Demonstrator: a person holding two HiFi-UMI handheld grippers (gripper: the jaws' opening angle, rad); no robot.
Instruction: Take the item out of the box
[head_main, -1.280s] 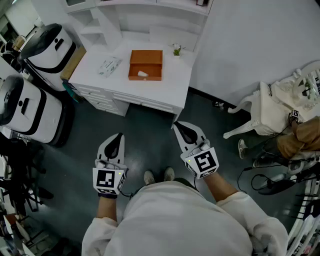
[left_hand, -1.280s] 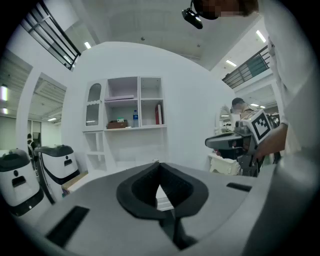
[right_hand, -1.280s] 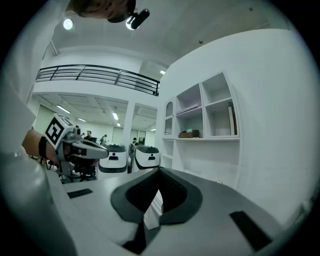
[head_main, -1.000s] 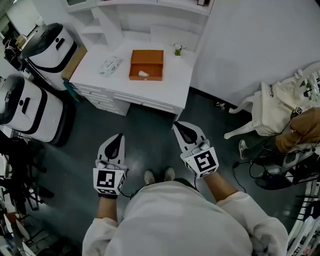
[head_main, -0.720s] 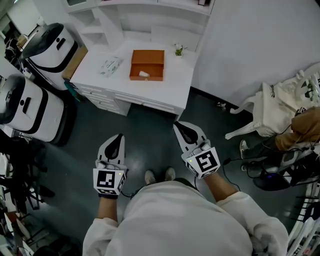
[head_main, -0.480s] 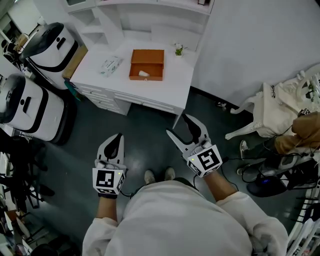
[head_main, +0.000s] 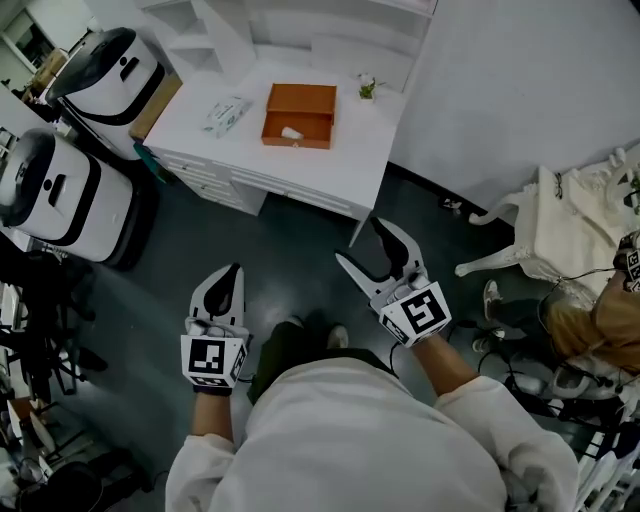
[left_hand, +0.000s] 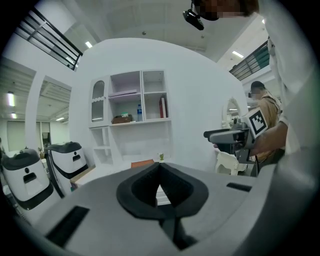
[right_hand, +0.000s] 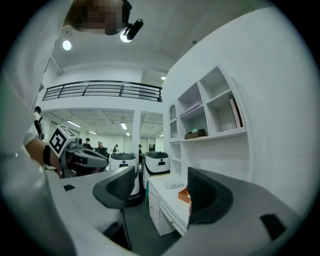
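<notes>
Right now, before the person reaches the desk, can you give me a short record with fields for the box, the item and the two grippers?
box: orange box, open on top, on the white desk
item: small white item, lying inside the box
left: left gripper, jaws together, empty, over the floor
right: right gripper, jaws opening, nothing between them, short of the desk
also on desk: white packet and small plant
task state: item not yet taken out
</notes>
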